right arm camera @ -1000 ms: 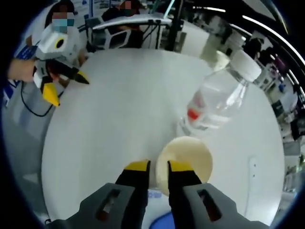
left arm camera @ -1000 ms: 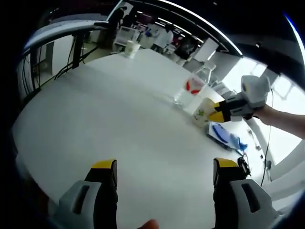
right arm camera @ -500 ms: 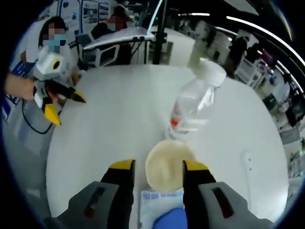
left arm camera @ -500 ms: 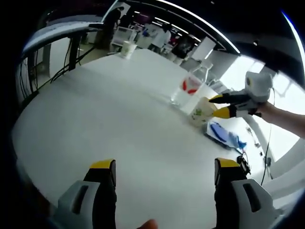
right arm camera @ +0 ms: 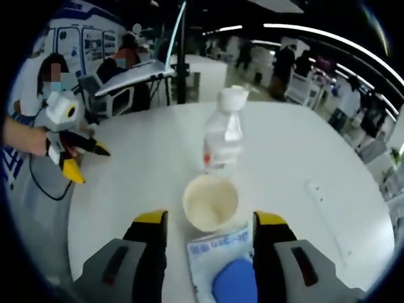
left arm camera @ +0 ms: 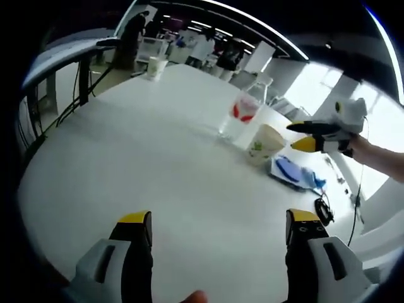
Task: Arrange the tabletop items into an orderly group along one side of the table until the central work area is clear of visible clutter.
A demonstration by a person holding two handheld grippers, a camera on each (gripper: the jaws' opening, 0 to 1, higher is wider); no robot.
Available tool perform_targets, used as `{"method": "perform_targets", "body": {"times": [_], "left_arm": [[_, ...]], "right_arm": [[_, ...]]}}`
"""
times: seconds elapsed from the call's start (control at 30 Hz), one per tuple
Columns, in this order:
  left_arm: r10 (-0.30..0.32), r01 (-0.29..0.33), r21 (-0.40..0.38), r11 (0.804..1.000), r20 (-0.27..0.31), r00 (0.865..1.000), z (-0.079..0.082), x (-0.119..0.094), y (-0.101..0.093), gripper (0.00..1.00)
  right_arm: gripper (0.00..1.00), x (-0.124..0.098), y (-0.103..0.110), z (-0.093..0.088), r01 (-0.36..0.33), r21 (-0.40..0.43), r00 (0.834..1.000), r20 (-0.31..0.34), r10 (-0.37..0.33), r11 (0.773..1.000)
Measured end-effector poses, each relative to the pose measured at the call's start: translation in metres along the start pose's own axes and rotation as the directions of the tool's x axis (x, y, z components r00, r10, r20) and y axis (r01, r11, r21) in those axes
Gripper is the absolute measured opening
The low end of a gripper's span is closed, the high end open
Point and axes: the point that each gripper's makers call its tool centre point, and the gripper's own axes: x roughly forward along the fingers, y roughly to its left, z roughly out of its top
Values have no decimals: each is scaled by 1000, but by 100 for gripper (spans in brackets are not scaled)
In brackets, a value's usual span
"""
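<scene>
On the white table we counted one clear plastic bottle with a white cap and a red label, one paper cup, one flat white-and-blue packet, and, at the far rim in the left gripper view, one more pale cup. In the right gripper view the bottle stood upright just behind the paper cup, whose open mouth faced us, and the packet lay just in front of the cup, between our jaws; whether these three touched one another we could not tell. In the left gripper view the same three sat together toward the table's right edge: the bottle, the cup with a green print on its side, and the packet beyond it. Our right gripper had its two yellow-tipped jaws spread wide, one on either side of the cup and packet, gripping nothing; from the left gripper view we saw it hanging just to the side of the cup, apart from it. Our left gripper was likewise wide open over bare tabletop with nothing between its jaws, well apart from the group; from the right gripper view it hung past the table's left edge.
</scene>
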Motion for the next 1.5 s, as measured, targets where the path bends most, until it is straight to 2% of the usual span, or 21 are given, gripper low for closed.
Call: {"method": "perform_targets", "body": {"times": [0.2, 0.43, 0.67, 0.77, 0.97, 1.03, 1.1, 1.43, 1.5], "left_arm": [[-20, 20, 37, 999, -19, 1000, 1, 6, -7, 85], [-44, 46, 69, 997, -32, 999, 7, 14, -16, 85], [-66, 70, 101, 992, -45, 997, 10, 18, -29, 85], [-72, 77, 109, 991, -52, 996, 9, 20, -32, 85], [-84, 92, 128, 987, -68, 994, 11, 26, -35, 85], [-86, 95, 129, 987, -69, 994, 12, 27, -35, 85], [-89, 97, 126, 987, -70, 994, 12, 28, -36, 85], [-116, 128, 156, 979, -87, 989, 16, 36, -47, 85], [-119, 132, 164, 978, -89, 989, 19, 37, -48, 85]], "right_arm": [[58, -11, -4, -10, 25, 46, 1000, 18, -26, 999], [59, -28, -3, -22, 48, 92, 998, 38, -52, 995], [60, -47, -10, -39, 91, 175, 993, 56, -102, 980], [60, -56, -11, -47, 104, 240, 990, 65, -123, 965], [60, -68, -10, -59, 124, 270, 987, 67, -147, 955], [60, -74, -11, -60, 132, 314, 982, 88, -167, 940], [60, -81, -10, -62, 137, 324, 979, 102, -178, 936], [61, -109, -6, -87, 174, 389, 966, 112, -234, 905], [62, -115, -6, -93, 184, 411, 961, 114, -251, 893]]}}
